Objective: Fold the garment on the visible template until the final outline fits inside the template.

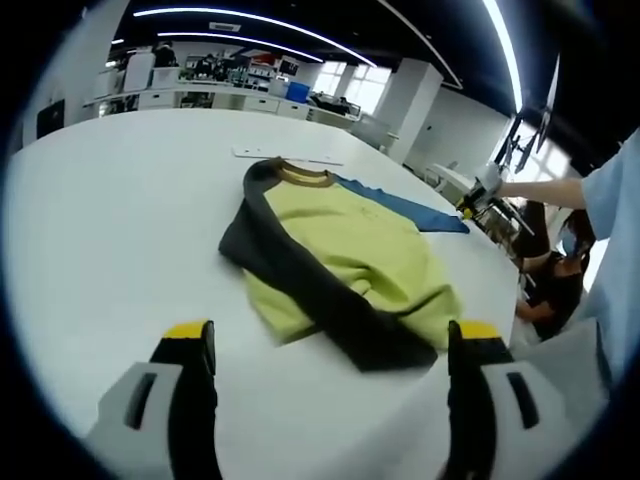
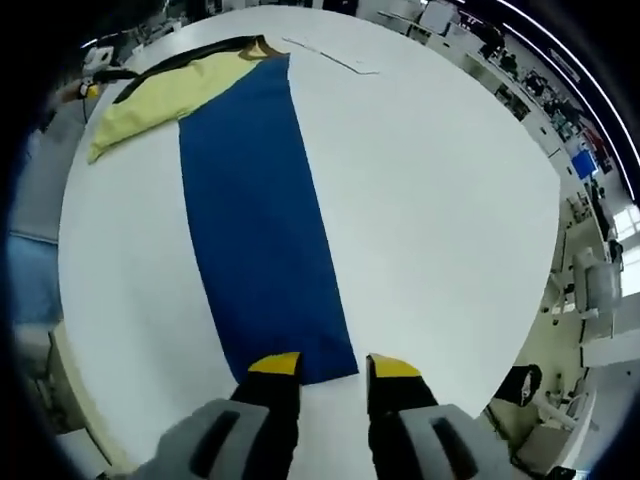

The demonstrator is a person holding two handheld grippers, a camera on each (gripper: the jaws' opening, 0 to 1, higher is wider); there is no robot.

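Yellow-and-dark garment [image 1: 345,265] crumpled on blue template [image 2: 258,220], white tabletop [image 1: 110,230] (no readable writing), left gripper [image 1: 330,350] jaws wide apart, right gripper [image 2: 335,368] jaws slightly parted, empty

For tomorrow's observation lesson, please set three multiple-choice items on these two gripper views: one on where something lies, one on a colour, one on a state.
1. Where does the blue template lie against the garment?
A. partly under it
B. rolled on top of it
C. apart on a chair

2. What colour is the garment's main body?
A. red
B. yellow-green
C. white

3. How do the left gripper jaws stand?
A. shut on the sleeve
B. open, holding nothing
C. shut on the template

Answers:
1 A, blue cloth runs out from beneath the garment on the white table.
2 B, yellow-green panels with dark sleeves.
3 B, tips stand wide apart over bare table.
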